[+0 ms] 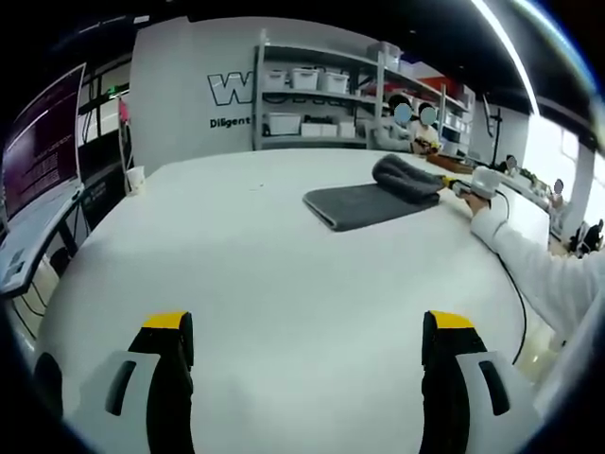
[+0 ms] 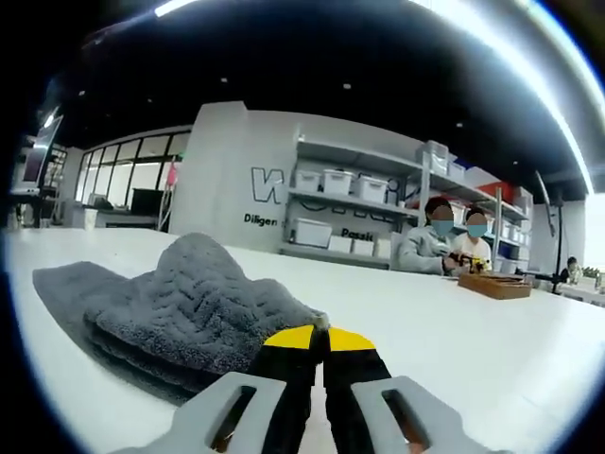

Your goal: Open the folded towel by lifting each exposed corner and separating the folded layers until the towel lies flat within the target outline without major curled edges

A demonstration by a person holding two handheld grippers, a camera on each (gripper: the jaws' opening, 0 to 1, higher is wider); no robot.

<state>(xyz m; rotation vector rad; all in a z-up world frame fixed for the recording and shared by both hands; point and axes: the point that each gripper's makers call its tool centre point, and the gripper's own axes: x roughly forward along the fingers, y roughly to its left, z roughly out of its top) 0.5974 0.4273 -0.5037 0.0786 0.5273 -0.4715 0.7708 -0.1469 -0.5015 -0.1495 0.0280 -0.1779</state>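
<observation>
Two pairs of yellow-tipped fingers are showing at this moment. In the left gripper view, the left gripper [image 1: 307,331] is hanging low over the white surface [image 1: 255,274] with its fingers [image 1: 168,326] standing wide apart and nothing between them. Far across that surface, toward the upper right of the view, the grey towel [image 1: 373,200] is lying with one flat folded part stretching toward the camera and a bunched hump rising at its far end. Just beside that hump, the right gripper [image 1: 465,188] is reaching in from the right, with a hand [image 1: 477,199] and a white sleeve [image 1: 539,270] behind it; a thin dark cable [image 1: 515,303] is trailing along the surface edge near the sleeve.

In the right gripper view, the right gripper [image 2: 319,333] is sitting low, its fingers [image 2: 288,339] pressed together, tips meeting right at the near edge of the towel [image 2: 180,303]. Whether a bit of cloth is being pinched between them cannot be told. The towel is lying in stacked layers to the left, its top layer peaking upward.

Beyond the surface, a shelving unit [image 2: 369,213] with white bins is standing against a wall bearing lettering, two seated people [image 2: 444,248] are working near a wooden tray [image 2: 495,285], and a paper cup [image 1: 135,179] is resting at the far left edge.
</observation>
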